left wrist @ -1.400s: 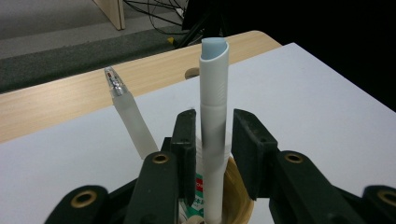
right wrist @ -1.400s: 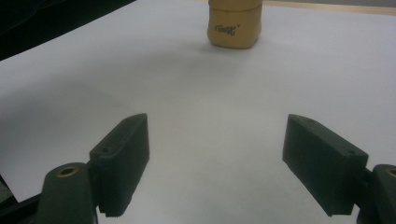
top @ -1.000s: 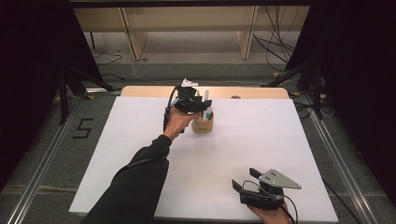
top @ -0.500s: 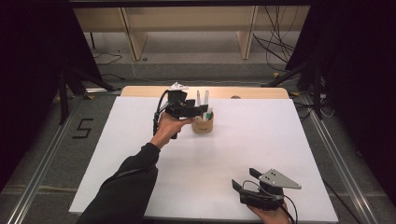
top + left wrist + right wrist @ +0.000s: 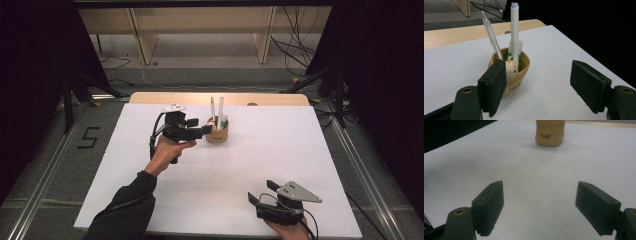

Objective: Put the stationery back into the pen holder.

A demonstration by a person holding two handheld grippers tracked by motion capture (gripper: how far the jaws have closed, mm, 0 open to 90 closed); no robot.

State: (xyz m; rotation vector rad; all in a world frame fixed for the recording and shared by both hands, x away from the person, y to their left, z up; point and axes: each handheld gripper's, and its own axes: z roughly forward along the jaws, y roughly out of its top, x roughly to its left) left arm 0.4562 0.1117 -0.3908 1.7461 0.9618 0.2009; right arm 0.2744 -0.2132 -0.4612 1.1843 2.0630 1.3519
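A tan cup (image 5: 218, 135) stands at the far middle of the white table (image 5: 280, 150). In it are a clear pen (image 5: 491, 37), a white pen (image 5: 514, 30) and a green-and-white marker (image 5: 518, 47). My left gripper (image 5: 200, 127) hovers just left of the cup, pointing at it. Its jaws have just been opening and stand open with nothing between them. In the left gripper view the cup (image 5: 511, 75) sits partly behind the left jaw of my left gripper (image 5: 537, 87). My right gripper (image 5: 261, 191) rests open near the front edge, facing the cup (image 5: 549, 131).
A pale wooden strip (image 5: 150, 97) runs along the table's far edge. Metal rails (image 5: 55, 165) flank the table on both sides. Cables (image 5: 295, 40) and wooden furniture legs (image 5: 145, 45) lie on the floor beyond.
My left gripper has drawn back leftward from over the cup, and its jaws have widened. Two pens now stand uncovered in the cup. My right gripper has stayed put.
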